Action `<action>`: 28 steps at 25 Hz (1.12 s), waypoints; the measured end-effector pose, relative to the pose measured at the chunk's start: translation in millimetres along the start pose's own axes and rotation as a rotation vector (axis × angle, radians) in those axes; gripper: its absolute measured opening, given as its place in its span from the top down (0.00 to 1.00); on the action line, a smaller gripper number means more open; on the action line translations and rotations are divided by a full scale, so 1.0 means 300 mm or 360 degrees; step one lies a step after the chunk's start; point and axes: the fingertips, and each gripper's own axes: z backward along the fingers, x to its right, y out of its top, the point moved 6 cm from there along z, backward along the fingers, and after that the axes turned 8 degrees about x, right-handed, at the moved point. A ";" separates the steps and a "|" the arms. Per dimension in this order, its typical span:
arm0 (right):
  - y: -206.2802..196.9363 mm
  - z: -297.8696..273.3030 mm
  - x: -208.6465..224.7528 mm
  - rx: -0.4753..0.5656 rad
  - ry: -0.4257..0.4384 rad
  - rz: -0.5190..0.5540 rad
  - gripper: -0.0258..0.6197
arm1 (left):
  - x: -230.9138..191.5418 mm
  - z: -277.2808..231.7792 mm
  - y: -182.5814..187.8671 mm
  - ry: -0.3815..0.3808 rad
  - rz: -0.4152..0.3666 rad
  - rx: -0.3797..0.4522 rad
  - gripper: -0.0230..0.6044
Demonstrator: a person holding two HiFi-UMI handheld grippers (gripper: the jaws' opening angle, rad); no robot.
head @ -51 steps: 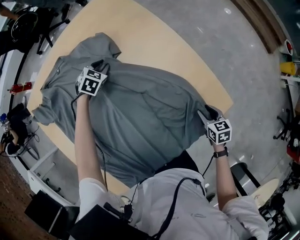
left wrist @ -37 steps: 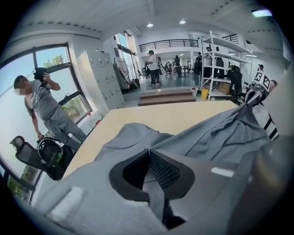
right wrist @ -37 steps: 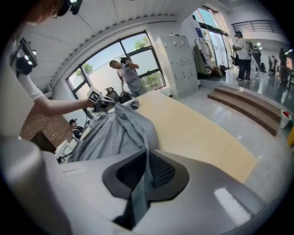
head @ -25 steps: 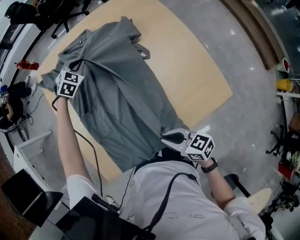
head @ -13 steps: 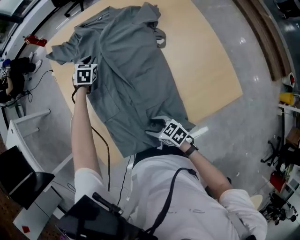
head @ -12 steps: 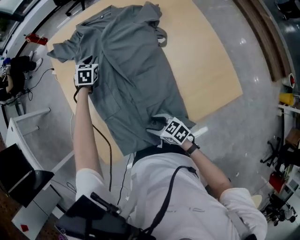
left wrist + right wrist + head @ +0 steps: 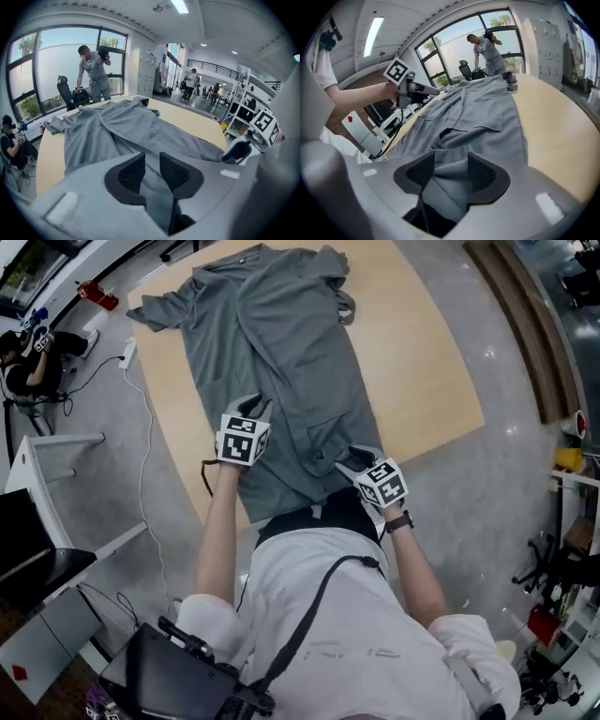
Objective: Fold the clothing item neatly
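a big bright room with tall windows, and a pale wooden table (image 7: 422, 362) in the middle of it. the grey shirt (image 7: 281, 343) lies lengthways on the table, running away ahead of both tongs, with its hem end right under them at the near edge. the left tongs (image 7: 152, 164) hang spread just over the cloth's left side, nothing pinched. the right tongs (image 7: 451, 161) are closing, with a loose ridge of shirt standing between the jaws but not squeezed, as far as i can see. what worries me: if that side bites only the top layer, a pull would drag the folded-over flap open. and if the two lift unevenly, the hem, so near the edge, could slide off toward the person. no box, bin or basket shows by either tongs.
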 end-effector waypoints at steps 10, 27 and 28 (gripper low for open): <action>0.021 -0.206 0.095 -0.0235 -0.0273 0.0264 0.70 | 0.228 0.167 -0.112 -0.0114 0.0131 0.0084 0.80; -0.228 -0.003 -0.467 -0.0404 0.0785 -0.0139 0.91 | 0.140 0.275 -0.166 -0.0021 0.0338 0.0193 0.80; -0.253 -0.036 -0.471 -0.0436 0.0795 -0.0196 0.91 | 0.143 0.269 -0.170 -0.0023 0.0338 0.0183 0.80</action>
